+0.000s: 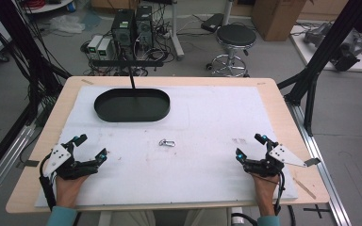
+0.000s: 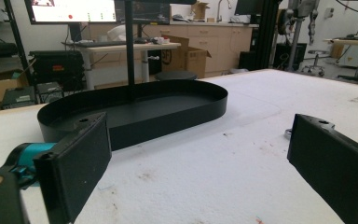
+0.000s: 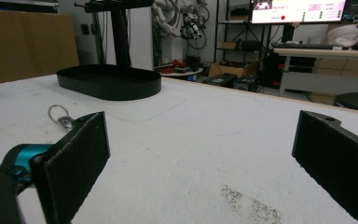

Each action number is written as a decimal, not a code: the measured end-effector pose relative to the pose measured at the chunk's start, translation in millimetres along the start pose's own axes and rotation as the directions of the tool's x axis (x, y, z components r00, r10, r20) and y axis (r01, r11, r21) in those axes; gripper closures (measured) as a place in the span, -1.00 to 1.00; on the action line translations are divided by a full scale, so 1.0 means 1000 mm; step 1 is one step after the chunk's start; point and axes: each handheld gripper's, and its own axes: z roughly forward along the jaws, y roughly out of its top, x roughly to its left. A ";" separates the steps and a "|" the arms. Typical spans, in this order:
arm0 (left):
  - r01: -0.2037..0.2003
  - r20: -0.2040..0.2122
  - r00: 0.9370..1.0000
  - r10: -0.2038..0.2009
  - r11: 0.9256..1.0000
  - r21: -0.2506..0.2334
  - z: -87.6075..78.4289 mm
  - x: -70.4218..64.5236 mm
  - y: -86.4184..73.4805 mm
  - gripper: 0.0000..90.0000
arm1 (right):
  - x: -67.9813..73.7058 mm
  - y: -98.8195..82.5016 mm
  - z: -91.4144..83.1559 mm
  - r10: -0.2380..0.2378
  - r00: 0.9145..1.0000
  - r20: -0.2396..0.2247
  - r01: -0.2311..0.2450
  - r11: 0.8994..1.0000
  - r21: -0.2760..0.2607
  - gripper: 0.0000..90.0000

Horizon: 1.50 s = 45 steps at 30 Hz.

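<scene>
Both your grippers are spread wide and holding nothing; the key ring lies between them on the white mat.

Left to right: your left gripper sits low at the near left of the mat, jaws far apart with bare mat between them, aimed toward the black oval tray. In the left gripper view that tray is straight ahead with a black post rising from behind it. The tray sits at the far left of the mat, well apart from both of your grippers. The small metal key ring lies flat near the middle, nearer you than the tray, touching neither gripper; in the right gripper view the key ring shows just beyond the left-hand jaw. Your right gripper rests at the near right, jaws equally wide, over a faint dark smudge on the mat.
</scene>
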 end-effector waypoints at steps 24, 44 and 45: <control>0.000 0.002 1.000 0.000 1.000 -0.003 0.000 0.000 0.000 -0.85 | 0.000 0.000 0.000 -0.004 1.000 -0.001 0.004 1.000 0.001 -0.93; -0.002 0.000 1.000 0.002 1.000 -0.003 0.000 -0.001 0.000 -0.85 | 0.000 0.000 0.000 -0.005 1.000 -0.001 0.005 1.000 0.002 -0.92; -0.001 -0.001 1.000 0.001 1.000 -0.003 0.000 -0.001 0.000 -0.85 | 0.000 0.000 0.000 -0.005 1.000 0.000 0.005 1.000 0.001 -0.93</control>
